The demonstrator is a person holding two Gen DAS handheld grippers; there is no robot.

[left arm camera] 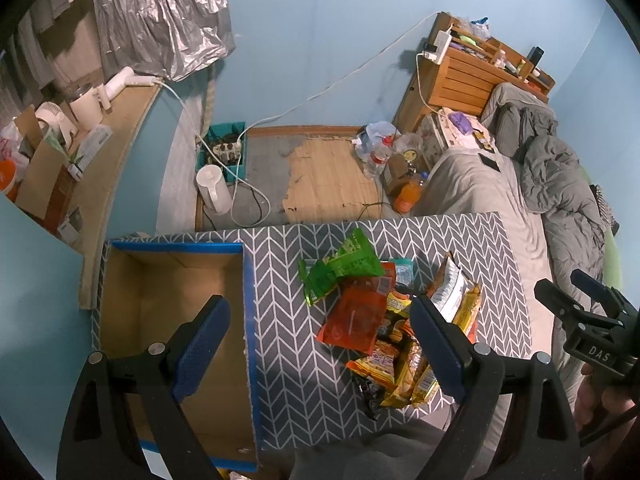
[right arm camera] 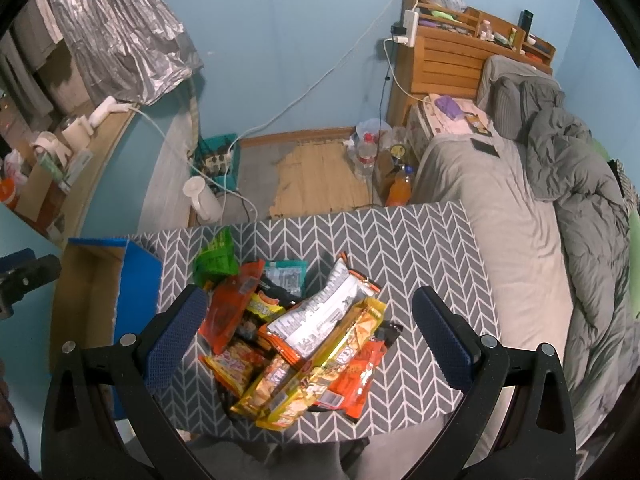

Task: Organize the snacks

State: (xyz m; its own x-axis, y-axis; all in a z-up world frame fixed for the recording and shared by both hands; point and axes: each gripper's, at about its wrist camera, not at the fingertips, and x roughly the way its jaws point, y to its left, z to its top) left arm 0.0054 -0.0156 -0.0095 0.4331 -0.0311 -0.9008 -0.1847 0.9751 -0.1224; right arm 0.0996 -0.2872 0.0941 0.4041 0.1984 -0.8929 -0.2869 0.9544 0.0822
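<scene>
A heap of snack packets [left arm camera: 384, 320] [right arm camera: 296, 340] lies on a grey herringbone board [left arm camera: 296, 376] [right arm camera: 400, 248]. It holds a green bag [left arm camera: 340, 268] [right arm camera: 216, 258], a red-orange pouch [left arm camera: 356, 320] [right arm camera: 228, 312], a white-and-orange bag [right arm camera: 320, 316] and yellow packets [right arm camera: 288, 392]. An open cardboard box with blue tape [left arm camera: 172, 296] [right arm camera: 92, 300] stands left of the heap, nothing visible inside. My left gripper [left arm camera: 320, 344] hangs open above the box edge and the board. My right gripper [right arm camera: 308, 340] is open above the heap, and shows at the right edge [left arm camera: 576, 292] of the left wrist view.
A bed with grey sheet and rumpled duvet [right arm camera: 568, 184] runs along the right, with a wooden headboard shelf [right arm camera: 452, 60] behind. Bottles [right arm camera: 400, 188], a white jug [right arm camera: 202, 198], a teal crate [right arm camera: 220, 156] and cables sit on the floor beyond the board. A cluttered sill [left arm camera: 80, 152] runs along the left.
</scene>
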